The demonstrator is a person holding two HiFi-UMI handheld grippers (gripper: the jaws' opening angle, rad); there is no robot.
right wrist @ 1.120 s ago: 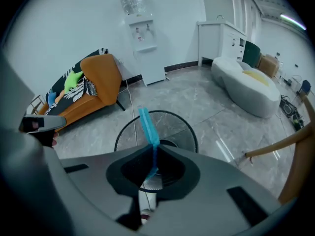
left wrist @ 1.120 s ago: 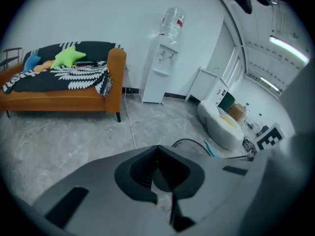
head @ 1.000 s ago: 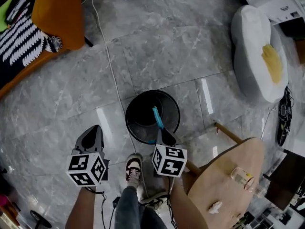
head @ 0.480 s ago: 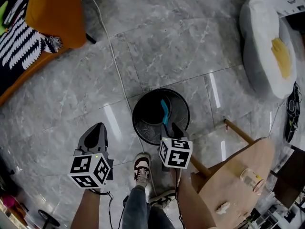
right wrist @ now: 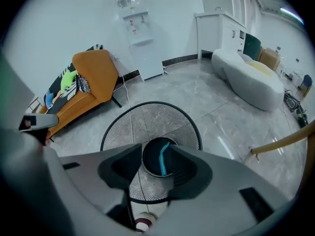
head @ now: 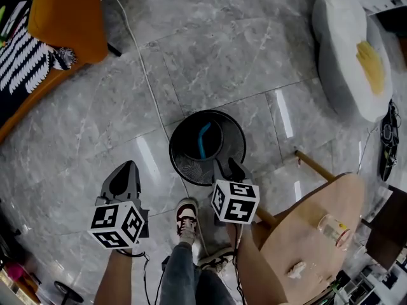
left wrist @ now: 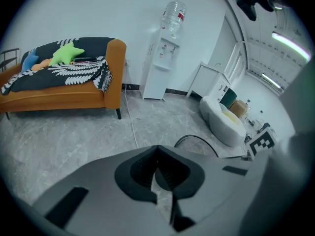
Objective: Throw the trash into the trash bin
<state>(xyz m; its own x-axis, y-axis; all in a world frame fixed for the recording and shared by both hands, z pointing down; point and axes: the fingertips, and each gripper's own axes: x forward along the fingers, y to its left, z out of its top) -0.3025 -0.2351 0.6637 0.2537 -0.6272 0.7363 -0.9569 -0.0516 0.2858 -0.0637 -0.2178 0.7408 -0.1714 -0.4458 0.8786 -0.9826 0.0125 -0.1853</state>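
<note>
Now your right hand-held gripper (head: pixel 229 168) is opening its jaws, empty, over the mesh trash bin (head: pixel 173 150), blue straw (head: pixel 203 140) inside; your left hand-held gripper (head: pixel 124 174) is closed.

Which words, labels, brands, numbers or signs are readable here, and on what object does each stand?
None can be read.
Water bottle: red label, too blurred.
Glass: coloured mark, too small.
Cubes on left gripper and right gripper, whose jaws are opening with nothing between: square black-and-white patterns, no letters.
</note>
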